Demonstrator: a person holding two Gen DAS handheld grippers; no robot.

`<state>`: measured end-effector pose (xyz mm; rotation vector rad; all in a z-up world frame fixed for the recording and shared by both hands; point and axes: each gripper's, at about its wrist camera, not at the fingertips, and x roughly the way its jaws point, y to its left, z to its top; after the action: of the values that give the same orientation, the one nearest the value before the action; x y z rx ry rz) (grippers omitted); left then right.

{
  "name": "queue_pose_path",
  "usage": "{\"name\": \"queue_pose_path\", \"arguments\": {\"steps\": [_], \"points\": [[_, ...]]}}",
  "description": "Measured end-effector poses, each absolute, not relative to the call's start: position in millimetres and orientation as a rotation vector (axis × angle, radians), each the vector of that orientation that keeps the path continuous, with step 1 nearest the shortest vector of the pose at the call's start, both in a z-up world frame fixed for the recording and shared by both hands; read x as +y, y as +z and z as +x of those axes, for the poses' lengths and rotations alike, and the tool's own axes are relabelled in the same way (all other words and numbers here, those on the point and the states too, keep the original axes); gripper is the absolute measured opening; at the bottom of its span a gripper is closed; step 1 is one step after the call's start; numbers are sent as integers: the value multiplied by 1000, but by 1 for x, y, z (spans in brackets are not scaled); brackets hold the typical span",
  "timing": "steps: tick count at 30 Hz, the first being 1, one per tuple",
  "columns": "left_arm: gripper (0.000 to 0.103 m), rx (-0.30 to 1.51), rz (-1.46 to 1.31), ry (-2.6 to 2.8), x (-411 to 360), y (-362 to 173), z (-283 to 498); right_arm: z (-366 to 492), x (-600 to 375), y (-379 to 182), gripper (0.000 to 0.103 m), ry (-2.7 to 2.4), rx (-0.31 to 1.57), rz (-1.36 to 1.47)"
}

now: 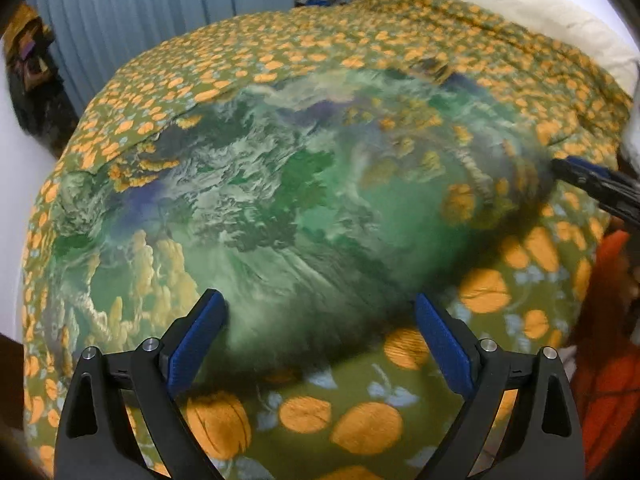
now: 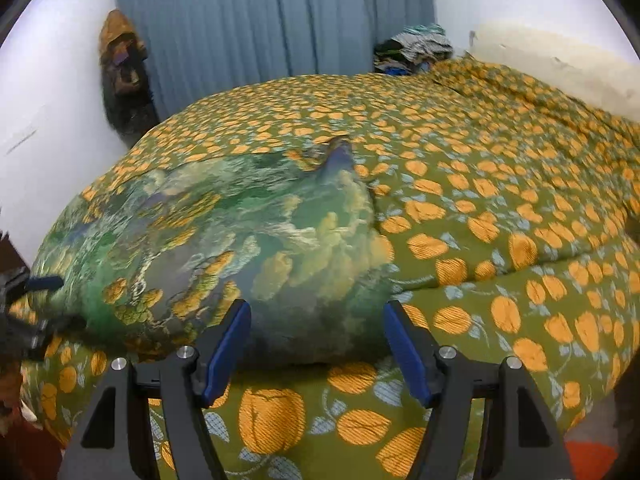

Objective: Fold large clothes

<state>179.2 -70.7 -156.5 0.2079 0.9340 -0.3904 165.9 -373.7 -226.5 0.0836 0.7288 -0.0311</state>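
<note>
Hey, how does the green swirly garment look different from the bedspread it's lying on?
The green garment has a marbled pattern of green, white and blue with yellowish patches; the bedspread is olive with repeated orange fruit-like shapes and pale leaves. The green garment covers only part of the near side, while the bedspread spans the whole bed. The green garment lies rumpled with an uneven edge; the bedspread lies mostly smooth. Both are printed fabrics.

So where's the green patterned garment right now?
The green patterned garment lies spread on the orange-flowered bedspread, left of centre in the right wrist view, just beyond both open tongs.
</note>
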Motion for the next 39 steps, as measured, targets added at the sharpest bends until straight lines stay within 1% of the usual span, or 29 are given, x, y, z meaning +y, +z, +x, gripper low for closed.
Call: {"name": "queue_pose_path", "arguments": {"steps": [2, 4, 8, 11, 14, 16, 20, 21, 22, 24, 25, 26, 28, 30, 33, 36, 39], "points": [[96, 916, 127, -423, -67, -145, 182, 166, -385, -226, 73, -50, 733, 137], [96, 895, 51, -446, -64, -136, 190, 167, -396, -230, 79, -48, 745, 213], [96, 871, -35, -488, -73, -132, 214, 174, -418, -250, 79, -14, 803, 417], [96, 902, -40, -527, -89, -148, 229, 178, -432, -263, 80, 10, 818, 547], [96, 994, -13, -497, -100, -181, 244, 187, -447, -282, 81, 64, 836, 716], [101, 993, 8, -485, -104, -192, 249, 193, -453, -297, 85, 101, 840, 837], [102, 987, 39, -481, -110, -195, 250, 203, -453, -306, 86, 137, 838, 952], [102, 991, 50, -482, -110, -193, 250, 205, -452, -308, 79, 138, 841, 972], [102, 1004, 68, -486, -112, -191, 251, 206, -453, -312, 56, 145, 842, 1004], [102, 1038, 112, -472, -117, -182, 253, 203, -454, -315, 44, 147, 841, 1047], [96, 1044, 136, -456, -117, -174, 255, 199, -452, -310, 38, 155, 826, 1043], [93, 1039, 156, -439, -117, -160, 256, 195, -448, -299, 36, 164, 807, 1007], [91, 1010, 157, -455, -119, -127, 256, 188, -433, -267, 34, 189, 749, 859], [92, 978, 132, -542, -133, -86, 256, 180, -413, -238, 34, 207, 696, 705], [92, 1010, 96, -711, -165, -41, 255, 165, -372, -197, 34, 235, 618, 473], [92, 1084, 94, -777, -191, -25, 260, 151, -324, -165, 33, 273, 546, 261], [92, 1161, 165, -756, -203, -25, 264, 135, -274, -144, 33, 321, 487, 51]]}}
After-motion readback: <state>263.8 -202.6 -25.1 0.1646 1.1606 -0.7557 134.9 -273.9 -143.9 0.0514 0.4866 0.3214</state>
